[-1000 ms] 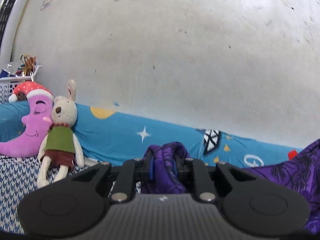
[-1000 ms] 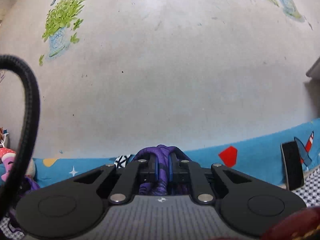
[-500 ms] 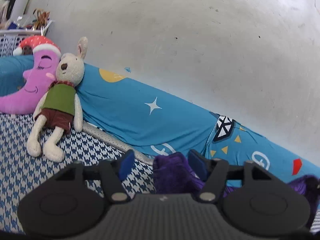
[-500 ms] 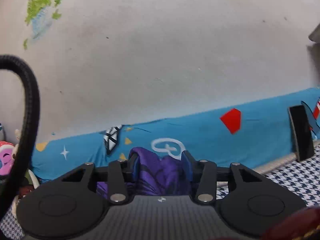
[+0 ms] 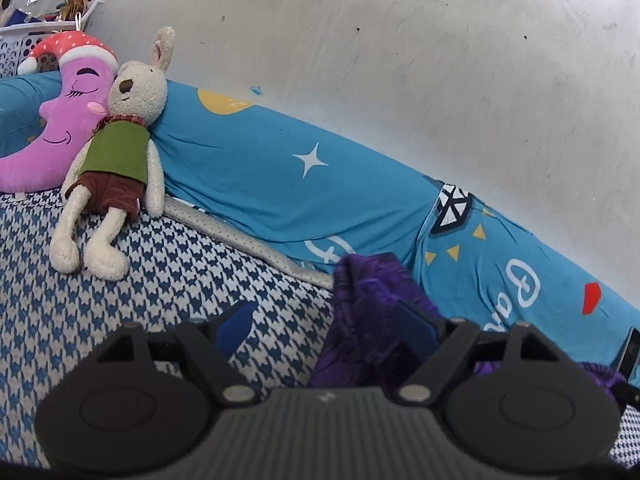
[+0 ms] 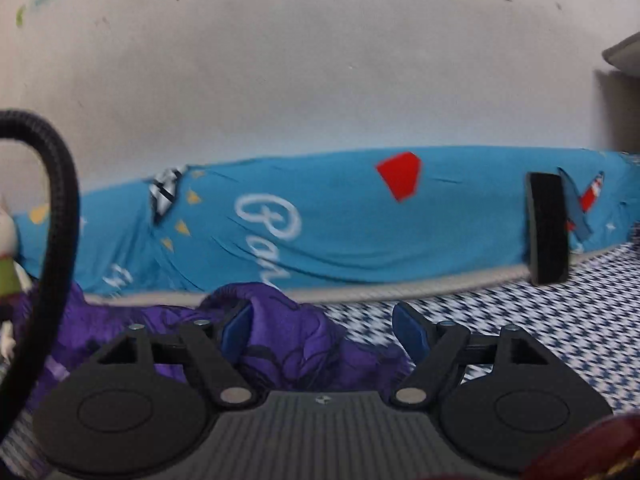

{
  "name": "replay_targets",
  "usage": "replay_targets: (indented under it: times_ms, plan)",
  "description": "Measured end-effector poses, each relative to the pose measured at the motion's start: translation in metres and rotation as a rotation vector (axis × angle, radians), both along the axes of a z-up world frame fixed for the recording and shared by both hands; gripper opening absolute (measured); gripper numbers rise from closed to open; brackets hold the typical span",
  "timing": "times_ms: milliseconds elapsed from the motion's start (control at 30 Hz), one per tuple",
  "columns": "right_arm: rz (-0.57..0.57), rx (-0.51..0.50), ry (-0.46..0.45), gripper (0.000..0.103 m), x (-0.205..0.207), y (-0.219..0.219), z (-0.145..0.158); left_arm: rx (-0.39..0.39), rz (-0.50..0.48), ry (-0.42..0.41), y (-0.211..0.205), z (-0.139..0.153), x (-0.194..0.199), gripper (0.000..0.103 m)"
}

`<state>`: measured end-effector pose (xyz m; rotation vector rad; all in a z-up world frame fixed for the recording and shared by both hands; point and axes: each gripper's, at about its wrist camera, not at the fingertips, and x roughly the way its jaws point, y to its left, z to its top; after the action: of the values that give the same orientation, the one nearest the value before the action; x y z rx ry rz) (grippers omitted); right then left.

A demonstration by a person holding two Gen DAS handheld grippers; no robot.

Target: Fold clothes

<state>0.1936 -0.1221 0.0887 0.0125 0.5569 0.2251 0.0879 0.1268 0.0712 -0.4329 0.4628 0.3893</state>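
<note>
Purple garment (image 5: 372, 312) lies bunched on the blue-and-white houndstooth bed cover (image 5: 168, 280), close to the blue printed sheet (image 5: 280, 184) that runs along the grey wall (image 5: 400, 60). The left gripper (image 5: 326, 330) has its blue-padded fingers spread wide; the cloth heaps up against the right-hand finger but nothing pinches it. The right gripper (image 6: 322, 326) is spread just as wide, with a fold of the same purple cloth (image 6: 276, 332) rising beside its left-hand finger, loose between the tips. A black cable (image 6: 60, 216) loops past on that side. Up in the far corner a white lattice basket (image 5: 24, 44) holds dry straw-like bits and some paper; I cannot make out more. Beneath it a pink moon pillow (image 5: 60, 120) and a plush rabbit (image 5: 120, 148) lean together against the sheet. A dark phone (image 6: 547, 228) stands propped against the sheet farther along.
</note>
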Motion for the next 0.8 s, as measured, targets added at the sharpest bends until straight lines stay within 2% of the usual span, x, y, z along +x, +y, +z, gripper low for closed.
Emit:
replay_targets:
  times_ms: [200,300,400,500,600,800]
  plan:
    - [0.003,-0.017,0.019,0.076,-0.011,-0.015,0.003,-0.006,-0.008,0.027,0.004,-0.004,0.001,0.083]
    - [0.047,0.023,-0.007,0.076,-0.020,-0.019,0.009,-0.005,-0.005,0.043,0.004,-0.007,0.001,0.085]
    - [0.136,0.086,-0.019,0.076,-0.029,-0.019,0.013,-0.007,0.004,0.056,0.006,-0.009,0.001,0.085]
    - [0.252,0.090,-0.053,0.077,-0.041,-0.012,0.015,-0.015,0.010,0.058,0.009,-0.009,0.000,0.086]
    - [0.370,0.119,-0.030,0.078,-0.050,0.002,0.010,-0.013,0.014,0.060,0.010,-0.011,0.000,0.087]
    - [0.491,0.056,0.046,0.079,-0.051,0.043,-0.020,-0.027,0.006,0.072,0.009,-0.015,0.002,0.087]
